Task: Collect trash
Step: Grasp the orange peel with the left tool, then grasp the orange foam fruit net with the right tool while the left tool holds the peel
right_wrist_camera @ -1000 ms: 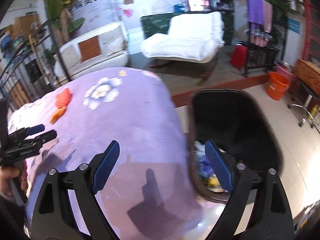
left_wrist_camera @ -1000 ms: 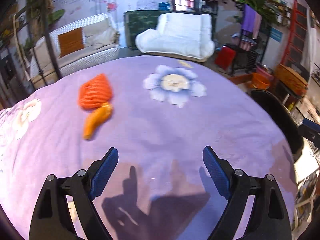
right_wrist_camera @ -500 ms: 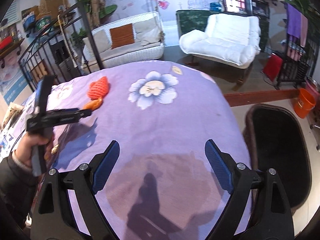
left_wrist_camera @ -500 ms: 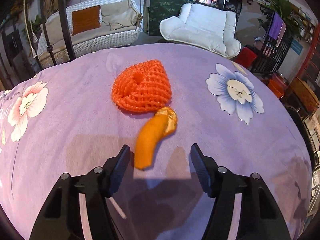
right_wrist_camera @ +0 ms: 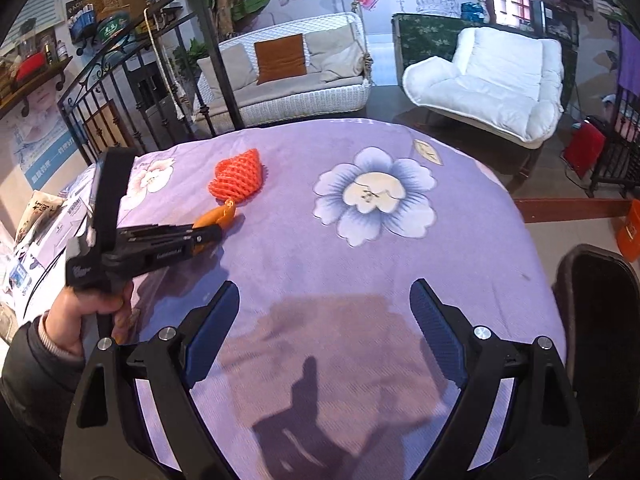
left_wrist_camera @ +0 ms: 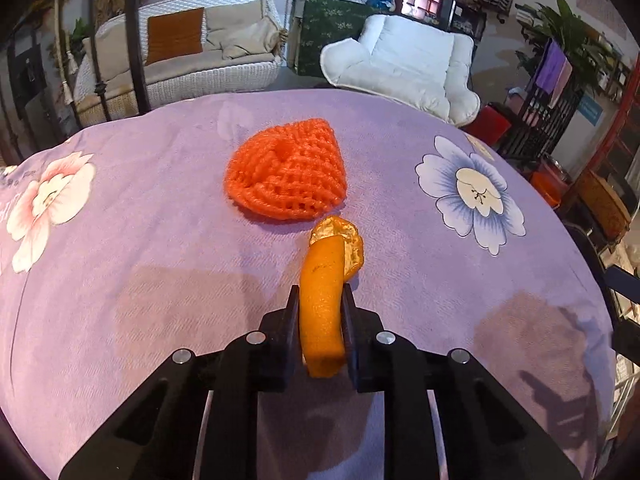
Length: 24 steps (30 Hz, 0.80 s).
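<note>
The left gripper [left_wrist_camera: 320, 312] is clamped on the peel [left_wrist_camera: 322, 300], an orange strip pinched along its near half, with the curled far end sticking out past the jaws and lying on or just above the cloth [left_wrist_camera: 160, 260]; the right-wrist view shows the same grip from the side, the peel's tip poking out ahead of the black fingers; the net [left_wrist_camera: 286, 172], an orange foam fruit sleeve, lies flat on the cloth just beyond the peel's tip, close to it though I cannot tell whether they touch; the right gripper [right_wrist_camera: 324, 328] hangs over the near part of the table with its blue pads spread wide and nothing between them; the bin [right_wrist_camera: 600, 320], a black one, stands off the table's right edge, well apart from both pieces of trash

Judging from this, the pick is made and the carry to the bin is what remains for the peel, with the net to follow; the risks as I read them: the peel is thin, curved and probably limp, so a quick swing could let it slide out of the jaws or fold and drop short of the bin; the free end may drag on the cloth if the lift is too low, and could nudge the light net; the route to the bin crosses in front of the right gripper, so the two tools could knock together unless it gives way
</note>
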{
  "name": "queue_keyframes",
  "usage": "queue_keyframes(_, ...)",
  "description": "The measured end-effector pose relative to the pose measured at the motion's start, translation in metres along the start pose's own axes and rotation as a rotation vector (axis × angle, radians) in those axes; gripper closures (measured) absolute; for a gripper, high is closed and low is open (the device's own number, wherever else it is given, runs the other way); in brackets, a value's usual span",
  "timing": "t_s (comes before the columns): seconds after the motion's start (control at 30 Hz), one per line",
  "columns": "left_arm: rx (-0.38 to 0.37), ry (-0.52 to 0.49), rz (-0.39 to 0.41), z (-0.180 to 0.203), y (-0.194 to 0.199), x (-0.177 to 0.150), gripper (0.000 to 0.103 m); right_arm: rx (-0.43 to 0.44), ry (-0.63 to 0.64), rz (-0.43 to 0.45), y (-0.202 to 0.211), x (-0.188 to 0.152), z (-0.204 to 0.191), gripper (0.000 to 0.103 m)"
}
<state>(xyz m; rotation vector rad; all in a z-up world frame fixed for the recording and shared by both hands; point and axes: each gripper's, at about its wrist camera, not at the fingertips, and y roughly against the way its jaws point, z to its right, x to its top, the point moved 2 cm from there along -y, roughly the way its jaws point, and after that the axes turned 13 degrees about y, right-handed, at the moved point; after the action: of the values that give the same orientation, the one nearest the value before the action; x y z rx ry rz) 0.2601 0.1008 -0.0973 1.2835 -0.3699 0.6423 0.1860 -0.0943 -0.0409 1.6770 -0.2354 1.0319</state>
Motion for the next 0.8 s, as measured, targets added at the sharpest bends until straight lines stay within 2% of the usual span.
queue_keyframes(0.13, 0.016, 0.057, 0.046, -0.01, 0.024, -0.007, 0.083, 0.044, 0.02, 0.004, -0.022, 0.021, -0.013, 0.017)
queue_keyframes(0.23, 0.061, 0.086, 0.082, -0.019, 0.039, -0.015, 0.083, 0.091, 0.039, 0.001, -0.051, 0.043, -0.029, 0.017)
queue_keyframes(0.37, 0.072, 0.157, 0.101, -0.033, 0.053, -0.023, 0.083, 0.122, 0.052, -0.007, -0.083, 0.067, -0.044, 0.017)
queue_keyframes(0.53, 0.097, 0.195, 0.132, -0.047, 0.064, -0.027, 0.083, 0.171, 0.066, -0.052, -0.136, 0.096, -0.07, 0.017)
queue_keyframes(0.6, 0.091, 0.204, 0.133, -0.049, 0.065, -0.028, 0.083, 0.169, 0.073, -0.068, -0.15, 0.1, -0.076, 0.027)
queue_keyframes(0.73, 0.07, 0.224, 0.121, -0.052, 0.063, -0.03, 0.083, 0.158, 0.071, -0.113, -0.181, 0.104, -0.08, 0.037)
queue_keyframes(0.77, 0.068, 0.225, 0.12, -0.052, 0.063, -0.032, 0.083, 0.159, 0.077, -0.132, -0.189, 0.103, -0.081, 0.044)
queue_keyframes(0.8, 0.067, 0.226, 0.118, -0.052, 0.063, -0.034, 0.083, 0.161, 0.079, -0.139, -0.192, 0.102, -0.081, 0.056)
